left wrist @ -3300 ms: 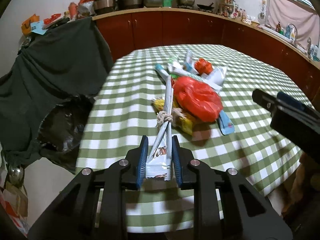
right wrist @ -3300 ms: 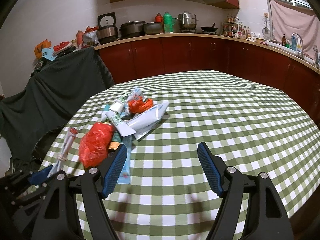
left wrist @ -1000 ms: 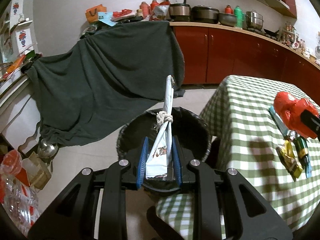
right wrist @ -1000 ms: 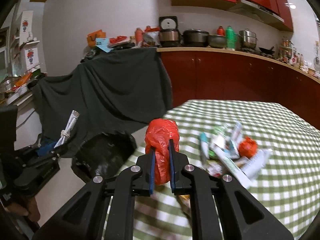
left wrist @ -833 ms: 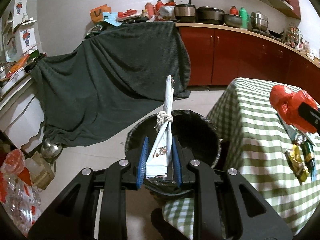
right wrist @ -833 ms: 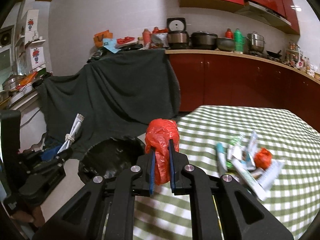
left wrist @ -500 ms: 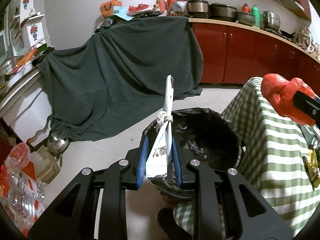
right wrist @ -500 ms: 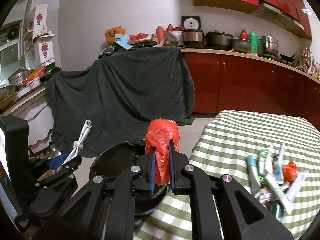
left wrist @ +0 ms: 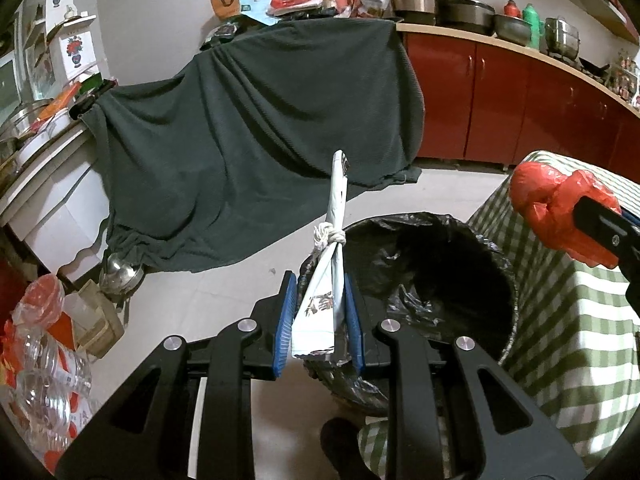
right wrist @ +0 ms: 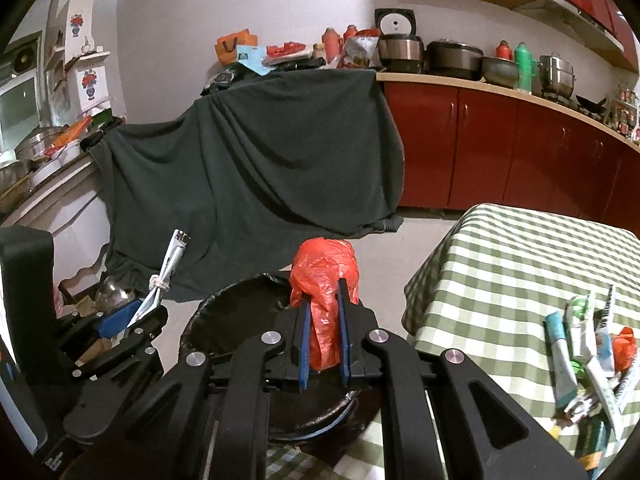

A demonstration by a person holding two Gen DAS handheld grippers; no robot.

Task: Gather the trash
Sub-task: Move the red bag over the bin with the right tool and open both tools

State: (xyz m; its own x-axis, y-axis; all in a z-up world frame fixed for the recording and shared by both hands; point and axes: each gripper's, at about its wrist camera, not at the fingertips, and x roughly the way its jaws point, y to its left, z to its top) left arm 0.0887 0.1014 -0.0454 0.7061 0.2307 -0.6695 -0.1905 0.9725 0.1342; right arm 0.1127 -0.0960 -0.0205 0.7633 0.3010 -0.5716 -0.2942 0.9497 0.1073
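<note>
Over the lined bin [left wrist: 432, 280]; left hand-held gripper [left wrist: 319, 320] clamps a tied wrapper [left wrist: 332, 272]; right hand-held gripper [right wrist: 323, 340] clamps a red bag [right wrist: 326, 280].

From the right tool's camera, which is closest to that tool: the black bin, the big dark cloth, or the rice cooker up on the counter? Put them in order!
1. Black bin: just below the right tool.
2. Dark cloth: draped behind the bin.
3. Rice cooker: farthest, on the back counter.

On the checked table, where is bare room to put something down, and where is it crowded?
In the right wrist view, the checked tablecloth is bare from the corner nearest the bin back to its far edge. It is crowded at the right edge, where the pile of tubes and wrappers lies.
</note>
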